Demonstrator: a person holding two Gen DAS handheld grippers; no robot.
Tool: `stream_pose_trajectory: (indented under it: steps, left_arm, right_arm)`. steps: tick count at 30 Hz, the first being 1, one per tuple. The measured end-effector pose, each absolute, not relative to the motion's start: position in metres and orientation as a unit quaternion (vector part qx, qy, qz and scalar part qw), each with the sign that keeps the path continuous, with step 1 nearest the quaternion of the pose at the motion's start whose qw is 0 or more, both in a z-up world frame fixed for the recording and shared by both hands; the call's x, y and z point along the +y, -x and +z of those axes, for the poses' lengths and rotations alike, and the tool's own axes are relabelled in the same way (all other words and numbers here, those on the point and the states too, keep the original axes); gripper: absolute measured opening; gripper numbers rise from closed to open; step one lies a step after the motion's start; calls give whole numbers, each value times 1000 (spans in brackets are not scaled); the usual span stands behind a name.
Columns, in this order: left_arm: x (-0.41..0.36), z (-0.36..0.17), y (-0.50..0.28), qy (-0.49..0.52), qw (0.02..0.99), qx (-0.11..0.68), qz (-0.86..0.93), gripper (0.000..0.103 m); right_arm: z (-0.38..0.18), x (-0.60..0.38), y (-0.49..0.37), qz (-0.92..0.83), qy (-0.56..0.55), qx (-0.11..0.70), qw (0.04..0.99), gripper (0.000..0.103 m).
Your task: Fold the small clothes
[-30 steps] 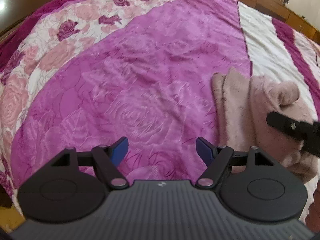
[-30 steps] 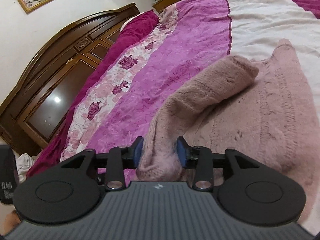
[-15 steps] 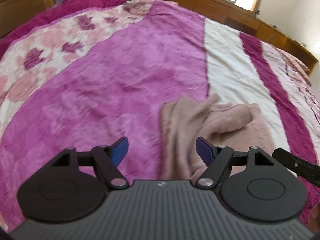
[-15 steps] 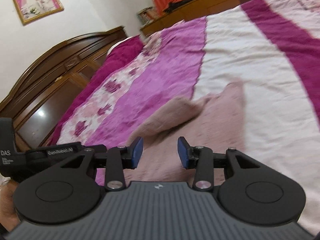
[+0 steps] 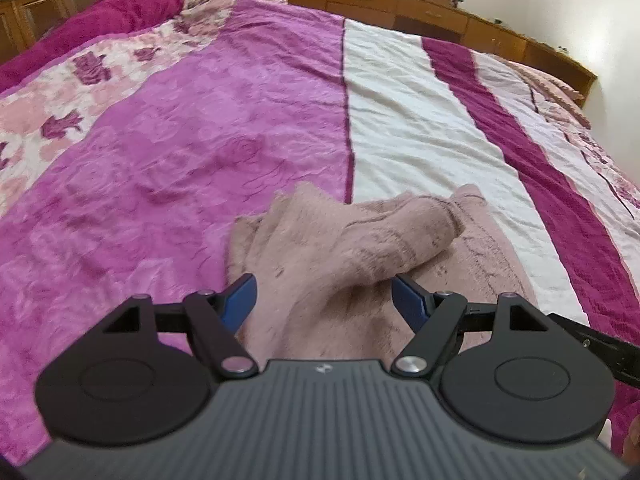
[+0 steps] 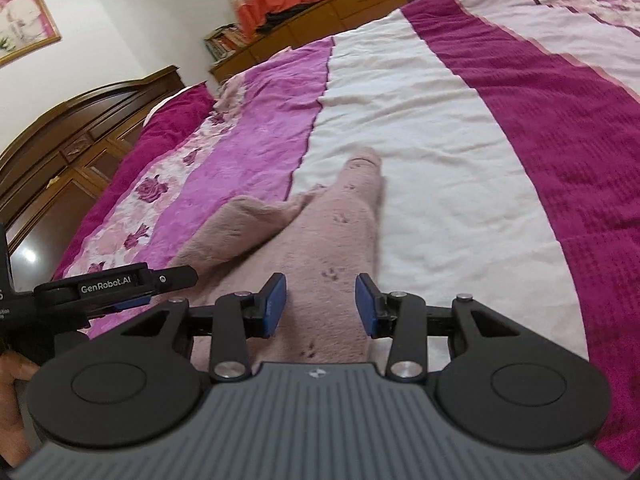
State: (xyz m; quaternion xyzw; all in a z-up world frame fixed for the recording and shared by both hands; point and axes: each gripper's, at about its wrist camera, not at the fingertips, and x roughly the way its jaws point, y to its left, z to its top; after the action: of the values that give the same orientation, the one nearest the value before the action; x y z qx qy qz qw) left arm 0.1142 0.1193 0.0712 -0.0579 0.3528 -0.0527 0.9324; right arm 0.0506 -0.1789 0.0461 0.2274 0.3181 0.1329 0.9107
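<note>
A bed (image 5: 420,128) with a striped magenta, white and floral bedspread (image 6: 440,128) fills both views. A dusty-pink sweater (image 5: 352,248) lies rumpled at its near edge, at 6 o'clock, one sleeve (image 6: 360,176) reaching toward 12. The left gripper (image 5: 324,300) and the right gripper (image 6: 321,304) hover above it, jaws spread, holding nothing.

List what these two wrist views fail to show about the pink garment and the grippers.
- Pink knit garment: near edge hidden behind the left gripper body; garment type unclear.
- Right wrist view: garment blurred, hem hidden behind the right gripper.
- Whether either gripper touches the fabric: unclear.
</note>
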Motion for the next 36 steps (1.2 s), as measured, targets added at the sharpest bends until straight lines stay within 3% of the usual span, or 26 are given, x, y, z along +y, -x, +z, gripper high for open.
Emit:
stream_pose_trajectory:
  steps: [6,8,9,10,13,21,26,33,36]
  left_arm:
    - [114,60,-130,69,937,335,-66,74]
    - [114,56,-133,72,940,328,-68,61]
    - [114,53,-136,72,938,333,-69,38]
    - [114,50,-140,74,934,343,-63,28]
    - [122,45,-141,100,933,343,-47,20]
    - [144,72,-113,106,948,300,-16,18]
    - [158,51,-136,96,932,349,8,20]
    - [162,48,-131,114,933,341,21,35]
    - [161,51,-125,104,934,342,22,37]
  right_arm:
    - [35,-187,-65,123,-263,311,905,46]
    - [32,-188,-73,126,-273,309,902,47]
    - [30,-188,-77,128,-275,309,901,47]
    - [27,-188,-82,131,-279,309,900,49]
    - [16,-184,-96,135,-291,322,891,53]
    - [27,-164,-95,165,-255,323,896,56]
    - [37,-136,-84,170,-183,308,918,56]
    - [33,-135,-80,168,-174,305,921,56]
    - [31,-137,-78,165,-179,303,921,56]
